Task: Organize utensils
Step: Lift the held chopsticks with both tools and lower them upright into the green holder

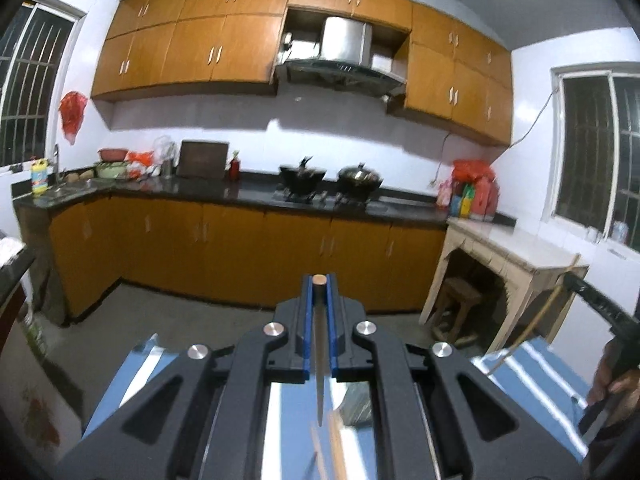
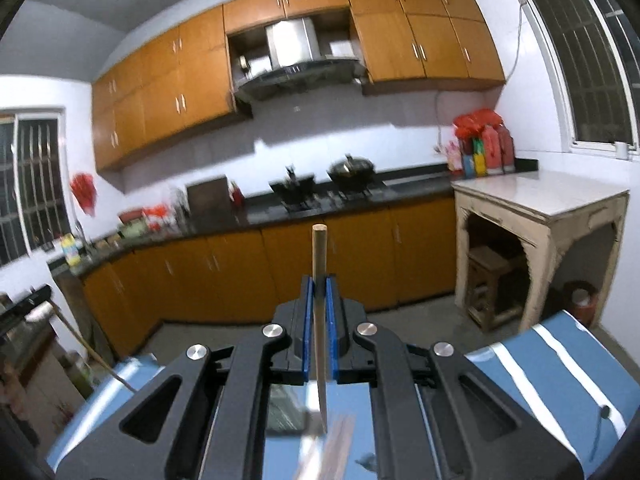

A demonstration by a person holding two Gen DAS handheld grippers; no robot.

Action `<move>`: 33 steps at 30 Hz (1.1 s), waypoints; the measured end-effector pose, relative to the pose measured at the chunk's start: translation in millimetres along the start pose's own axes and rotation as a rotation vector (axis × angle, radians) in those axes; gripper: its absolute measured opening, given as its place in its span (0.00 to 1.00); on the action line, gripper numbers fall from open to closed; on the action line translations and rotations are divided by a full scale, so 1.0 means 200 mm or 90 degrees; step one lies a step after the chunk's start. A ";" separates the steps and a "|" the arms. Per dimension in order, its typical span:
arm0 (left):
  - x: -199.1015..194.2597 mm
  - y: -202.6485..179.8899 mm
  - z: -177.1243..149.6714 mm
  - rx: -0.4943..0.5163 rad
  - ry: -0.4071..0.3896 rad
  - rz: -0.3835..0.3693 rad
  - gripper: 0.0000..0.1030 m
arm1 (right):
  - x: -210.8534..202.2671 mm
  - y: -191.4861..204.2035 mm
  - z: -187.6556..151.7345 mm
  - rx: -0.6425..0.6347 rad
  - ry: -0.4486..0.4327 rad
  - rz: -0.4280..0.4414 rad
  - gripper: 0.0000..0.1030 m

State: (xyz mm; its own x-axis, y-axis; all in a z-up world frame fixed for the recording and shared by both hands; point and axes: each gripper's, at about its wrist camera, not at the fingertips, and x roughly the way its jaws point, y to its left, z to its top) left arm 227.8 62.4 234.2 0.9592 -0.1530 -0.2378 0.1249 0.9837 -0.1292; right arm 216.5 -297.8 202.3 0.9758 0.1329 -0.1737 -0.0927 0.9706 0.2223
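Both wrist views toward kitchen cabinets (image 1: 192,52)

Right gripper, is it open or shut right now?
Shut. The right gripper has its blue pads pressed against a wooden chopstick whose blunt end pokes out past the fingertips.

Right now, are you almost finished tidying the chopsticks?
Not yet. Nothing looks put away so far. In hand: the left gripper has its jaws shut on one chopstick, and the right gripper holds another chopstick. Left to do: put both where they belong; no holder is in view yet.
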 end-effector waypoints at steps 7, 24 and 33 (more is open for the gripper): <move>0.08 -0.21 0.20 0.012 -0.051 -0.036 0.07 | 0.09 0.15 0.07 -0.017 -0.053 0.036 0.07; 0.56 -0.27 -0.15 -0.036 0.037 -0.044 0.07 | 0.43 0.14 -0.25 -0.003 0.044 0.062 0.07; 0.65 -0.18 -0.29 -0.072 0.107 -0.049 0.12 | 0.44 0.12 -0.29 0.003 0.080 0.052 0.08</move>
State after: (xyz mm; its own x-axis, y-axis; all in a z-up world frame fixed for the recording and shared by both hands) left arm 332.9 1.7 151.9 0.8911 -0.2505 -0.3784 0.1585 0.9531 -0.2577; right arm 288.4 -250.6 136.0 0.9326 0.2364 -0.2728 -0.1700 0.9543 0.2457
